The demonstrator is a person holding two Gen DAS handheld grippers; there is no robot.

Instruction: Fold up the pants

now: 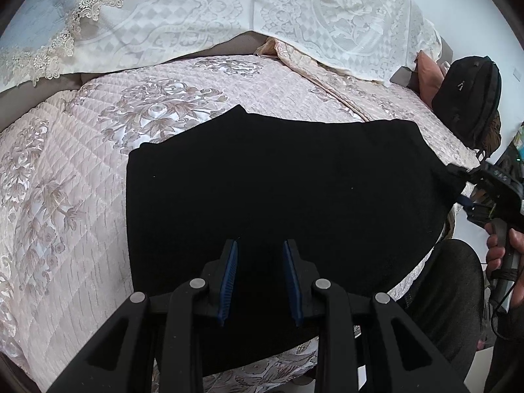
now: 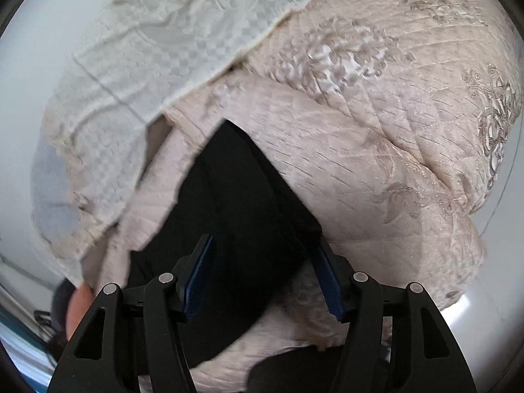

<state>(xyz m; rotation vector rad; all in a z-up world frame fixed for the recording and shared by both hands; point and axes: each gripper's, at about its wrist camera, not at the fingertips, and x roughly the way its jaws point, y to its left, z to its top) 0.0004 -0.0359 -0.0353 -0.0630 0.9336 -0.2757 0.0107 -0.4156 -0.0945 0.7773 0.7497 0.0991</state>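
The black pants (image 1: 278,190) lie folded flat on the pink quilted bedspread (image 1: 65,196). My left gripper (image 1: 260,245) is open, its blue pads just above the near part of the pants, holding nothing. In the right wrist view the pants (image 2: 229,216) run away from me; my right gripper (image 2: 265,245) is open wide with the pants' near end between its fingers, not clamped. The right gripper also shows in the left wrist view (image 1: 458,173) at the pants' right edge, in a hand.
A white lace cover (image 1: 262,16) lies over the pillows at the back. A black bag (image 1: 468,98) and an orange cushion (image 1: 429,78) sit at the far right of the bed. The person's dark-trousered leg (image 1: 445,294) is at the bed's near right edge.
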